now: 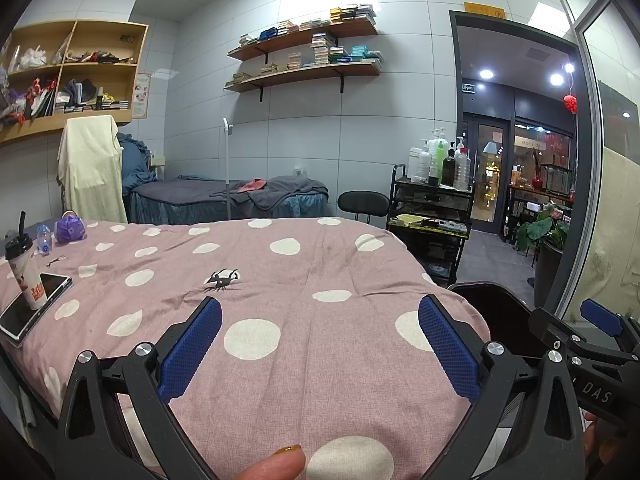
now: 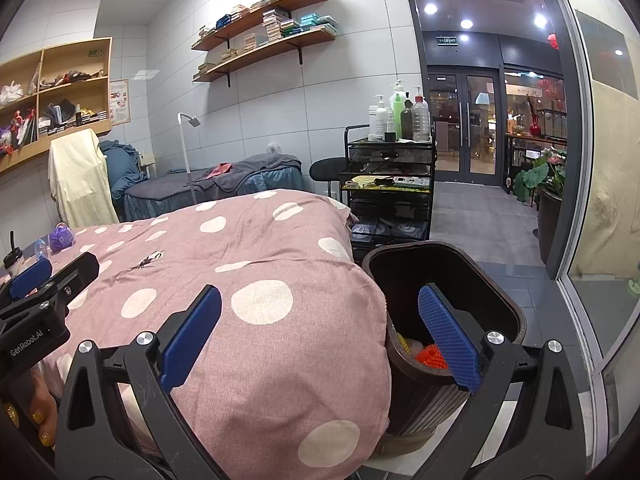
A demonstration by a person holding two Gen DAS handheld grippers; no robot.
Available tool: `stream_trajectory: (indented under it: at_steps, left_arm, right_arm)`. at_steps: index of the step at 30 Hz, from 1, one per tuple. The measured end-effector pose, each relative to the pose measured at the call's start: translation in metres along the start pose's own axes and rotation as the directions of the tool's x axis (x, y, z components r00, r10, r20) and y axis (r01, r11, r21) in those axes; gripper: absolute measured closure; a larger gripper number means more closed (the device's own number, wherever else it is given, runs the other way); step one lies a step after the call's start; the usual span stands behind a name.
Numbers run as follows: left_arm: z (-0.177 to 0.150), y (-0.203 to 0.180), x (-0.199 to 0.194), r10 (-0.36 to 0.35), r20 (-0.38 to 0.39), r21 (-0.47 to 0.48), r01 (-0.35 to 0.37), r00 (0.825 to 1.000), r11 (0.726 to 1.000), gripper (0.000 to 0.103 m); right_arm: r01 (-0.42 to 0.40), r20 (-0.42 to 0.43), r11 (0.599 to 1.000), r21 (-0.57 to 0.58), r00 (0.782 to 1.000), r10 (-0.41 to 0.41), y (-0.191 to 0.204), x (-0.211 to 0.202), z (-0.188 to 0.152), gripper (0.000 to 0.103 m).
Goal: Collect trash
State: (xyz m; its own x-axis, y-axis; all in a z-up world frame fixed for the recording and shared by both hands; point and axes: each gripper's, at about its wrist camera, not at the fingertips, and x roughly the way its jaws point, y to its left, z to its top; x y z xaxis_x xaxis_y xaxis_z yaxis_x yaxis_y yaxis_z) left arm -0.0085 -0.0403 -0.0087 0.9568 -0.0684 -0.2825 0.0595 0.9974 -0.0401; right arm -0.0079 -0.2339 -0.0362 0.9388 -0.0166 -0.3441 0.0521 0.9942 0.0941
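Two tongs spread wide and gripping nothing, left tongs (image 1: pixel 320 344) low centre over the polka-dot bed (image 1: pixel 304 280), right tongs (image 2: pixel 320 336) straddling bed edge and brown trash bin (image 2: pixel 508 300) lower right, black scrap (image 1: pixel 222 279) mid-frame, bubble tea cup (image 1: pixel 24 268) on a phone (image 1: pixel 34 304) far left.

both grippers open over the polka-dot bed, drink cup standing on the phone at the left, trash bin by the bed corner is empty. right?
One slip: the trash bin isn't empty. The right wrist view shows orange and yellow items inside it. The rest holds: left gripper and right gripper open, drink cup on the phone.
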Motion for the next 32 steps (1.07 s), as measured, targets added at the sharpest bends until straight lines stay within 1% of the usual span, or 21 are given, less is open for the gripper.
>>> stream_trajectory:
  at_steps: [32]
  left_arm:
    - [0.0027, 0.0020, 0.0036, -0.016, -0.026, -0.010, 0.015, 1.000, 1.000, 0.006]
  right_arm:
    - [-0.006, -0.019, 1.000, 0.025, 1.000, 0.007, -0.0002, 0.0076, -0.0018, 0.006]
